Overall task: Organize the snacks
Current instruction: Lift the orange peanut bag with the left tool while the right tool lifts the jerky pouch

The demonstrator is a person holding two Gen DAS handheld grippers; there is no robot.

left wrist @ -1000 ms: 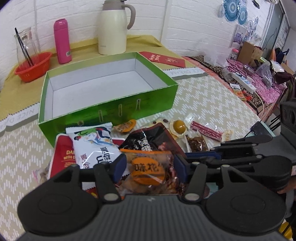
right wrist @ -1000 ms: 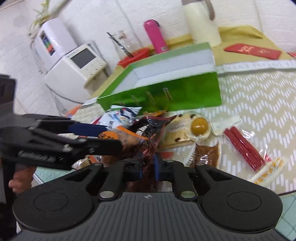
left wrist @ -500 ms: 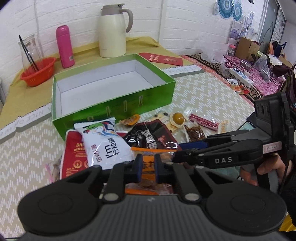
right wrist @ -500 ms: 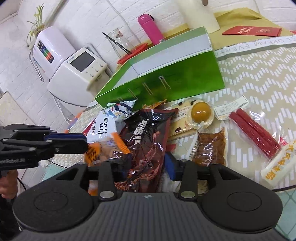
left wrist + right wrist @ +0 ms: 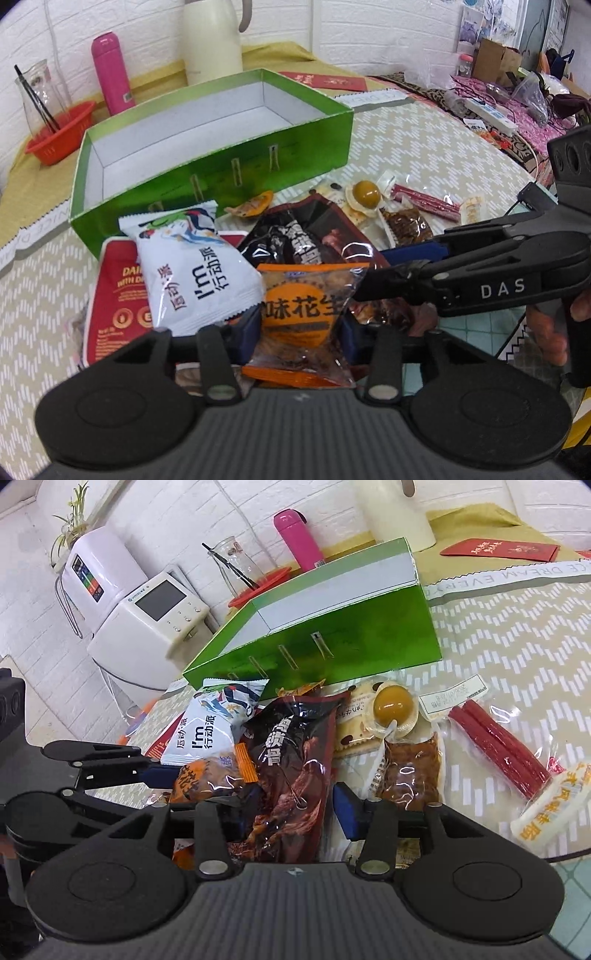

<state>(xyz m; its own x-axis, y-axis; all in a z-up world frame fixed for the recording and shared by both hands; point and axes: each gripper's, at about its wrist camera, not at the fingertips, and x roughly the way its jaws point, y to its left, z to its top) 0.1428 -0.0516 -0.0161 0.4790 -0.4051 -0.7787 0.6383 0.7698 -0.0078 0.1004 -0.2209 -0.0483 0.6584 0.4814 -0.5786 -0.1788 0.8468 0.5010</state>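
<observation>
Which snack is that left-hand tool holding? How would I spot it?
Find the green box; the snack pile lies in front of it. Nearest the camera, between the left gripper jaws, sits the peanut packet: clear plastic, orange circle with black characters, beside a white bag.

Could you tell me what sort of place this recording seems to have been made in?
Most likely a lived-in home room or small shop back room, not a lab. A tablecloth-covered table holds a cream thermos jug and a pink flask, with white brick walls behind and a countertop water dispenser alongside.
</observation>
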